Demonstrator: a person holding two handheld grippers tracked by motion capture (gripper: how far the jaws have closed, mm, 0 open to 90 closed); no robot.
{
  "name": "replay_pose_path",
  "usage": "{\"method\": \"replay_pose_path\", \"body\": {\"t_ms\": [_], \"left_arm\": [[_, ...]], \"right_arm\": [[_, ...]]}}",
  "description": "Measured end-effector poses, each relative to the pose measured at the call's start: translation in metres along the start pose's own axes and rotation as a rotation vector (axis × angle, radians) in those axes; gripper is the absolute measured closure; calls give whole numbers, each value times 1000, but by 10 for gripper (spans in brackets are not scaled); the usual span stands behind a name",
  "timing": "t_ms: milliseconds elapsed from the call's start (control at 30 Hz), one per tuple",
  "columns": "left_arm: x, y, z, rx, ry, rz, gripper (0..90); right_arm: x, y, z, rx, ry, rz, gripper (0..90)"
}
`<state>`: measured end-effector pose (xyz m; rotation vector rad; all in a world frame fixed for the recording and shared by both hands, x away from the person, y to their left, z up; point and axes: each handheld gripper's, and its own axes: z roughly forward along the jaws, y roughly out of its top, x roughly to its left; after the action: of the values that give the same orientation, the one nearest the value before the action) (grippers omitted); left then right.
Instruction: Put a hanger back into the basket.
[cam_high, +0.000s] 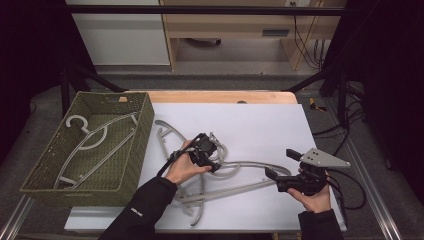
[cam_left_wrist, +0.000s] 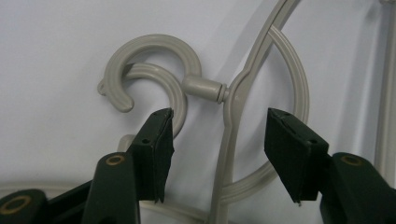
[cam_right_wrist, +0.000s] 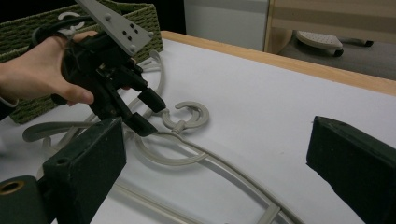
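While spread apart over the tangle of pale grey plastic coat hangers (cam_high: 220, 175) on the white-covered bench (cam_high: 260, 120), left gripper (cam_high: 214, 156) shown from above in a person's left hand (cam_high: 182, 167); fingers (cam_left_wrist: 156, 149) wide of each other, nothing clamped. Between those fingers, in the left gripper view: thin hanger arm (cam_left_wrist: 229, 140) running upward, touching neither pad. Just beyond the fingertips: short neck collar (cam_left_wrist: 201, 87) joining that arm to a round grey hook (cam_left_wrist: 154, 46), a second hook (cam_left_wrist: 161, 79) nested under it. Seen from the right gripper view: left gripper (cam_right_wrist: 145, 111) pointing down, tips just beside the hook (cam_right_wrist: 187, 114). Right gripper (cam_high: 282, 167), held in the right hand (cam_high: 312, 200), well apart from the left one; fingers (cam_right_wrist: 88, 163) likewise open, flanking bare bench and a hanger bar (cam_right_wrist: 233, 182). Beyond the left hand: olive woven basket (cam_high: 45, 170) holding a white hanger (cam_high: 95, 140).
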<state>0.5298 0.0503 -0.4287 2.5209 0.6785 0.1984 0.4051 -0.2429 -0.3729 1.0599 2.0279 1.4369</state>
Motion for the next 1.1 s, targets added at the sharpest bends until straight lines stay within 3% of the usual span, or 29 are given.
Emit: {"method": "replay_pose_path", "body": {"t_ms": [267, 567, 667, 767, 1100], "left_arm": [[-1, -2, 15, 79, -21, 34, 580], [-3, -3, 23, 122, -16, 34, 745], [-6, -4, 22, 128, -15, 51, 794], [-8, -5, 18, 125, -15, 68, 816], [-12, -10, -12, 57, -72, 37, 822]], "right_arm": [[0, 0, -1, -1, 2, -4, 53], [0, 0, 0, 1, 5, -3, 53], [0, 0, 0, 0, 3, -3, 53], [0, 0, -1, -1, 3, -6, 53], [-1, 1, -2, -6, 2, -2, 55]]}}
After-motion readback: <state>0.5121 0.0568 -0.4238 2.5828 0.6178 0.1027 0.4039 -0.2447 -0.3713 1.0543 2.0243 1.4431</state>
